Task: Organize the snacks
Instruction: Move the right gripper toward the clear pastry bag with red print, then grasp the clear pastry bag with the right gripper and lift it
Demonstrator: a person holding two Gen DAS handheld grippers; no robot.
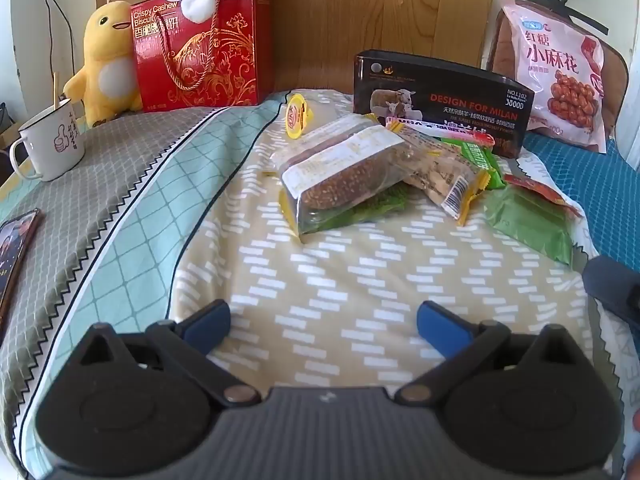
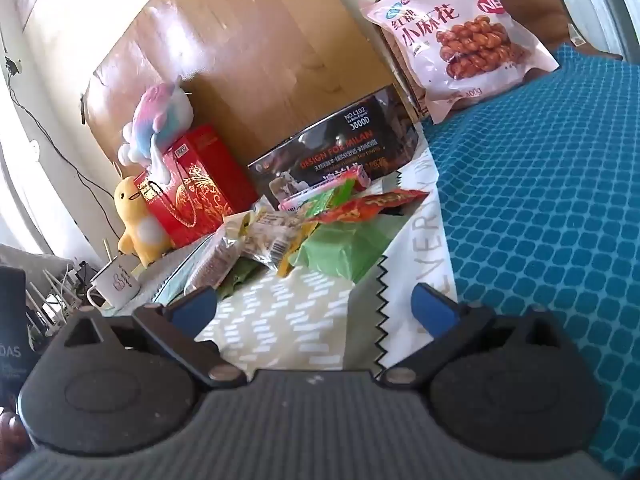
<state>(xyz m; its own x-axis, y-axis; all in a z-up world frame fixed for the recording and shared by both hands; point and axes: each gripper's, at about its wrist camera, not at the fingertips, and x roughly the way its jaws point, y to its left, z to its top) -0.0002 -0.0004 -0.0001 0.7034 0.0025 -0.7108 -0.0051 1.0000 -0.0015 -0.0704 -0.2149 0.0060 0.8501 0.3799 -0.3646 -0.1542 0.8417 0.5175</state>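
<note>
A heap of wrapped snacks lies on the patterned cloth: a clear-wrapped brown cake [image 1: 340, 176] on top, a peanut bar in a yellow-edged wrapper [image 1: 444, 182], green packets [image 1: 532, 228] and a red packet [image 1: 540, 194]. A small yellow jelly cup [image 1: 297, 116] stands behind the heap. The black box [image 1: 444, 100] stands at the back of it. My left gripper [image 1: 323, 322] is open over bare cloth in front of the heap. In the right wrist view my right gripper [image 2: 314, 310] is open too, short of the green packet [image 2: 344, 254], the red packet [image 2: 372, 206] and the peanut bar [image 2: 272, 244].
A red biscuit gift box [image 1: 200, 48], a yellow plush duck [image 1: 104, 64] and a white mug [image 1: 50, 140] stand at the back left. A pink bag of fried twists [image 1: 560, 72] leans at the back right. A blue cloth [image 2: 540, 200] covers the right side. A dark phone [image 1: 16, 248] lies far left.
</note>
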